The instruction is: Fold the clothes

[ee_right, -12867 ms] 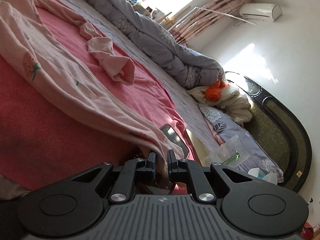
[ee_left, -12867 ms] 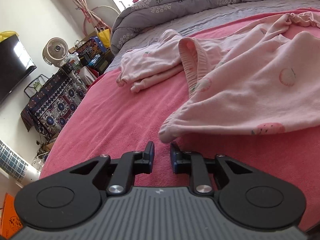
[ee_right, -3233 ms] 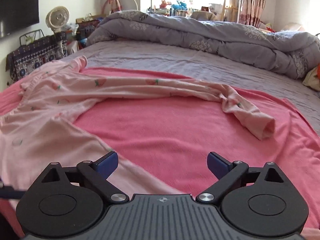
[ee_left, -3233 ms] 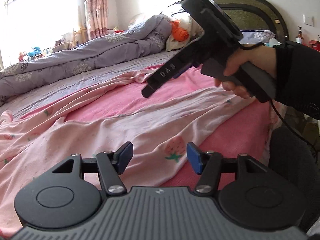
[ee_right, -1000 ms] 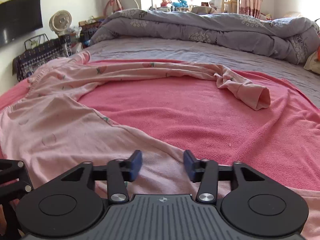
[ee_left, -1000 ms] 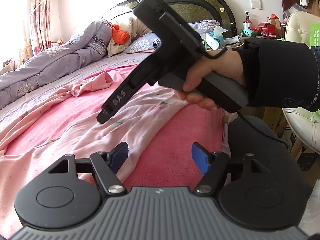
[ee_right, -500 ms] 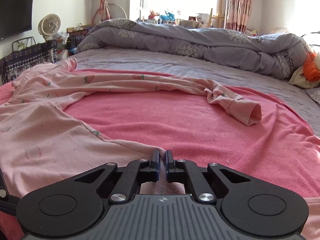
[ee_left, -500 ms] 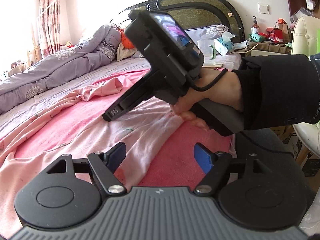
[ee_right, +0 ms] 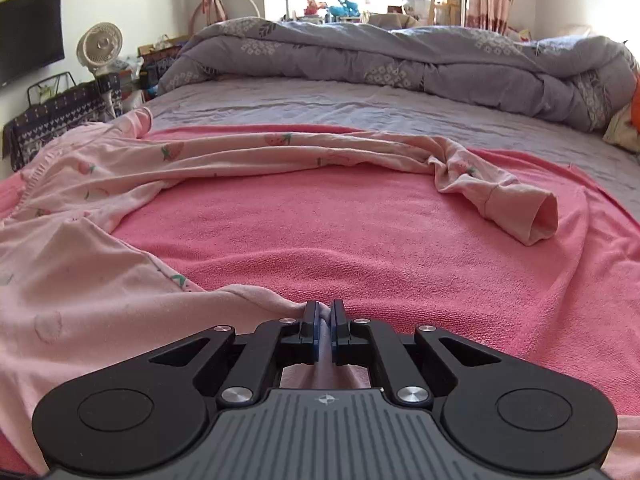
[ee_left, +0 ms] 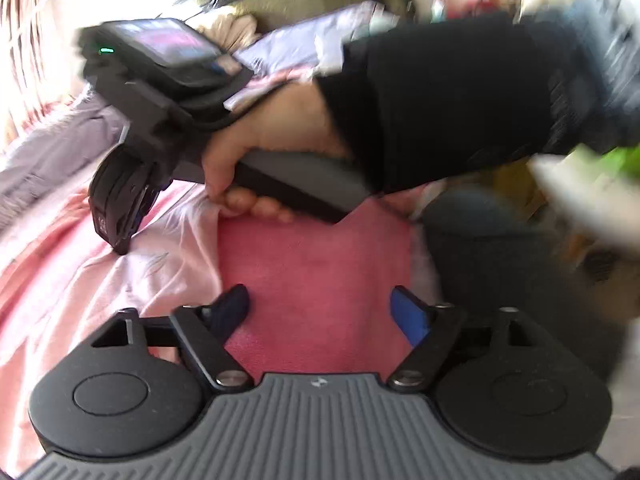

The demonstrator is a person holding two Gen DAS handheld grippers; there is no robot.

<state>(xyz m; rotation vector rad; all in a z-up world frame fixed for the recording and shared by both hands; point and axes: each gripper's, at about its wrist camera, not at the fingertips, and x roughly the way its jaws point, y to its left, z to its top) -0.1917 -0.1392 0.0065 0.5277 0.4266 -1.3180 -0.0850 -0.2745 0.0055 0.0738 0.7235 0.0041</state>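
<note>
— What do we have in the right gripper (ee_right: pixel 324 314)?

— Its two fingers are pinched together on a fold of the pink strawberry-print garment (ee_right: pixel 120 184), at the near edge of the pink blanket (ee_right: pixel 360 232). The rest of the garment runs off to the left, and one sleeve (ee_right: pixel 516 208) stretches across the far side, its cuff lying on the right.

— And our left gripper (ee_left: pixel 320 308)?

— Spread wide, with nothing between the blue pads (ee_left: pixel 408 314). It hangs over bare pink blanket (ee_left: pixel 316 280), the garment's edge (ee_left: pixel 168 264) just to its left. From that side we see the right hand (ee_left: pixel 280 140) around the other gripper's handle, its nose down on the cloth. That view is blurred.

— What lies beyond?

— A grey quilt (ee_right: pixel 400 56) bunched along the far side of the bed.
</note>
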